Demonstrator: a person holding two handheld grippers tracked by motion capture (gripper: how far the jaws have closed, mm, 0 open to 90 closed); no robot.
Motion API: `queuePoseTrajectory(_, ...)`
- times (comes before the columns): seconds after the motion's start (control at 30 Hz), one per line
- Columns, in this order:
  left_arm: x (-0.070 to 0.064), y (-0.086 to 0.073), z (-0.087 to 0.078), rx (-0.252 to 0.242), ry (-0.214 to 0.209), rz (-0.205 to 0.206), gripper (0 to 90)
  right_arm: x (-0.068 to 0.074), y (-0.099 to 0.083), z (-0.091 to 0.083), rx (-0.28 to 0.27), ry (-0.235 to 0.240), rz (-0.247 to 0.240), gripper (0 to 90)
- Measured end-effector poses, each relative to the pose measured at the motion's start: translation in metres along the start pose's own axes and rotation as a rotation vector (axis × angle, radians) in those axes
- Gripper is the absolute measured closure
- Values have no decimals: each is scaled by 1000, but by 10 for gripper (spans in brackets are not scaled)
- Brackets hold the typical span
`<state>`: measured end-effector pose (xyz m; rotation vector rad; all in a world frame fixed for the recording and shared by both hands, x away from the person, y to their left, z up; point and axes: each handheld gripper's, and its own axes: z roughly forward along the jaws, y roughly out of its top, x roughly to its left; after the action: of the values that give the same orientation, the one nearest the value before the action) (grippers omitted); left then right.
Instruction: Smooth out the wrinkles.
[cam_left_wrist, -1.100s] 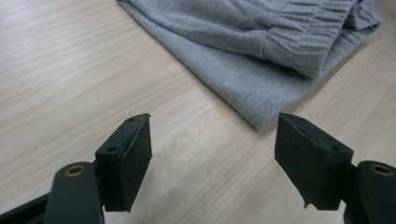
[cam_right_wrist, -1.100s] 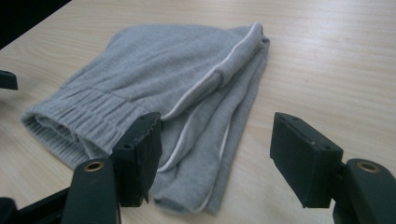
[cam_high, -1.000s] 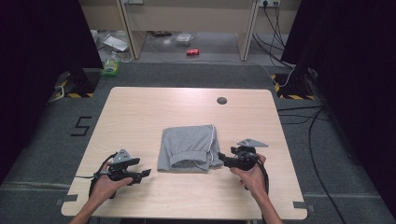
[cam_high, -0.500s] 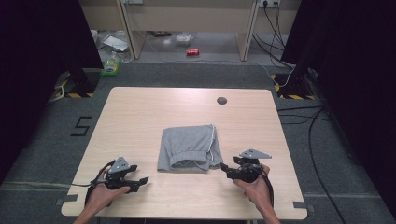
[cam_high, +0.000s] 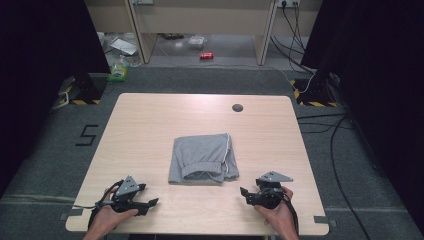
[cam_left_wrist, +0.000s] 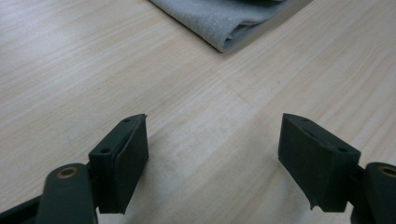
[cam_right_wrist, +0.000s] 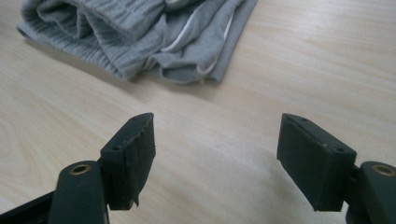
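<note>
Folded garment (cam_high: 203, 159) is showing plain heather grey with a white drawstring (cam_high: 228, 155). Desk (cam_high: 150, 130) is showing pale wood grain. Both grippers' fingers (cam_left_wrist: 122, 158) are showing matte black.

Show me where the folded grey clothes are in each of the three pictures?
High view: the folded grey clothes lie in the middle of the table, between the two grippers.
Left gripper view: one grey corner at the top edge, beyond the open jaws.
Right gripper view: the ribbed band and white cord across the top left.
Shared landmark: the pale wood of the table under the clothes.
</note>
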<state>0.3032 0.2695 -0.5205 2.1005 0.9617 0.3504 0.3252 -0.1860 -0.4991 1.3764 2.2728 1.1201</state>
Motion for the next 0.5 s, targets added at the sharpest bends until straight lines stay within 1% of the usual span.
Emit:
queuePoseTrajectory(0.07,-2,-1,-1,3,9,14,235,2,-3,-1,11,-13,-4,237)
queuePoseTrajectory(0.1,-3,-2,-1,5,12,20,232,2,-5,-1,16,-17,-13,229)
queuePoseTrajectory(0.13,-4,-2,-1,6,14,23,227,3,-6,-1,27,-20,-13,224)
queuePoseTrajectory(0.23,-6,-4,-2,4,20,29,213,5,-10,-3,37,-24,-19,206)
queuePoseTrajectory(0.37,-9,-7,-3,-1,32,30,185,6,-15,-4,51,-33,-42,183)
queuePoseTrajectory(0.4,-9,-7,-3,-1,34,28,177,7,-16,-4,60,-33,-34,182)
queuePoseTrajectory(0.5,-10,-7,-2,3,38,25,163,7,-16,-4,63,-29,-46,181)
